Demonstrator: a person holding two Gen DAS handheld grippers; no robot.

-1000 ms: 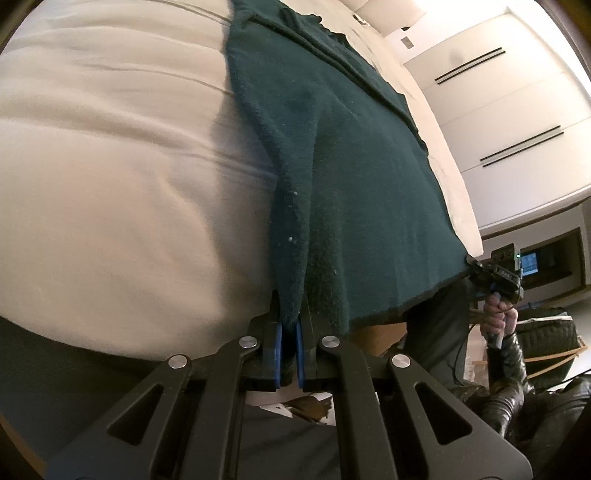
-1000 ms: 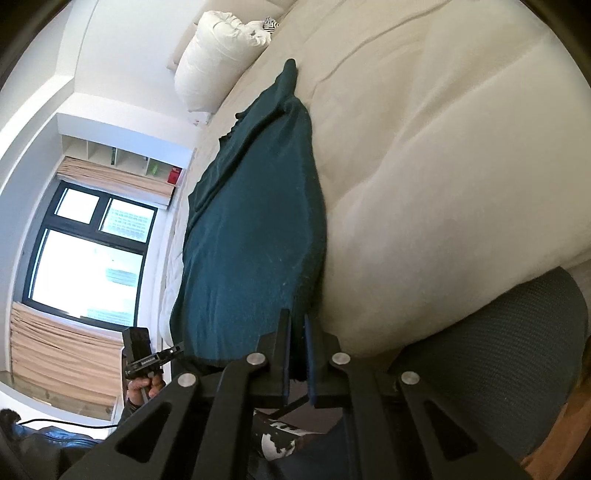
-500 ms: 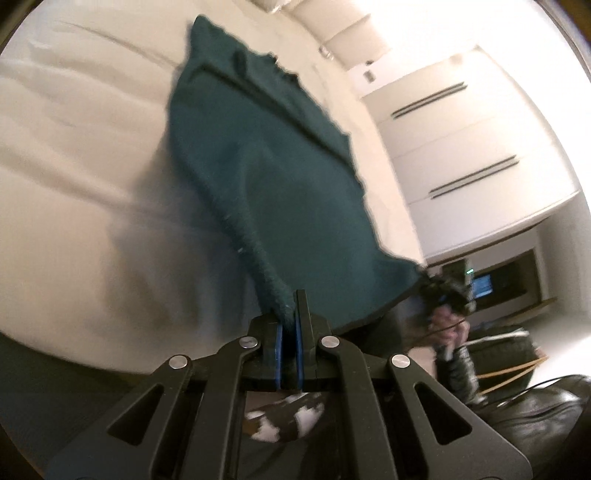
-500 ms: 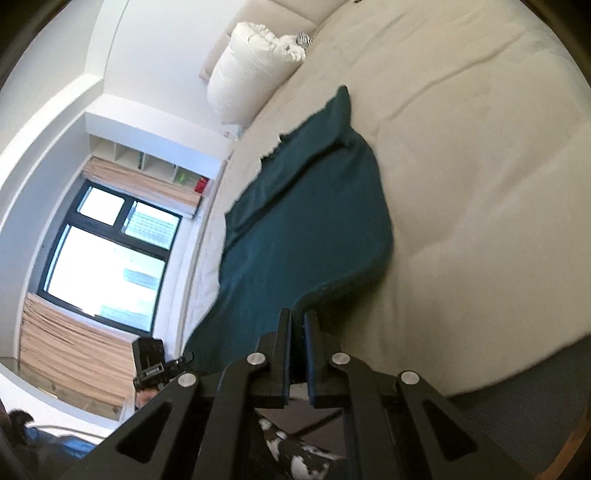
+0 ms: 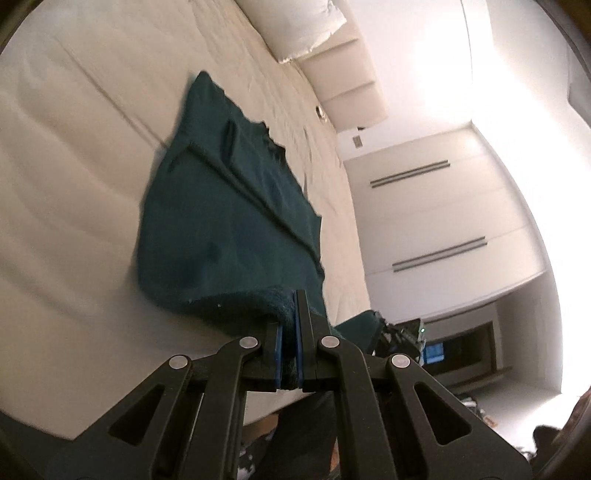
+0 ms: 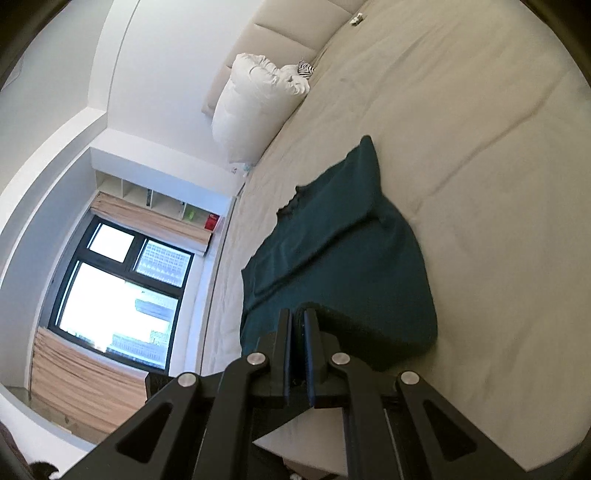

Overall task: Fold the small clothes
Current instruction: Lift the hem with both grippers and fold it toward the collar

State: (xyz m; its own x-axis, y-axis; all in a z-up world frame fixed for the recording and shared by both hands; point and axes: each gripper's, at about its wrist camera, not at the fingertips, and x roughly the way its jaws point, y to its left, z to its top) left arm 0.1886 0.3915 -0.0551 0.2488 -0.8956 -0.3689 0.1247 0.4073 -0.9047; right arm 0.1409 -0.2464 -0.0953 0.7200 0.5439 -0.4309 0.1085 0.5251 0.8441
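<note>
A dark teal garment (image 5: 225, 229) lies spread on the beige bed (image 5: 74, 155); its near edge is lifted and curled over toward the far end. My left gripper (image 5: 289, 314) is shut on one near corner of that edge. In the right wrist view the same teal garment (image 6: 343, 251) shows a rolled near fold, and my right gripper (image 6: 298, 325) is shut on its other near corner. The right gripper (image 5: 402, 332) appears small in the left wrist view, at the bed's near edge, still holding cloth.
A white pillow (image 6: 255, 99) rests against the padded headboard (image 6: 295, 29). A window (image 6: 118, 295) with shelves above it stands on one side, white wardrobe doors (image 5: 436, 221) on the other. The bed's near edge (image 5: 258, 410) runs just below the grippers.
Both grippers rose and carried the garment's near edge forward over the bed. The cloth that hung over the bed's edge now lies on top, folding over itself.
</note>
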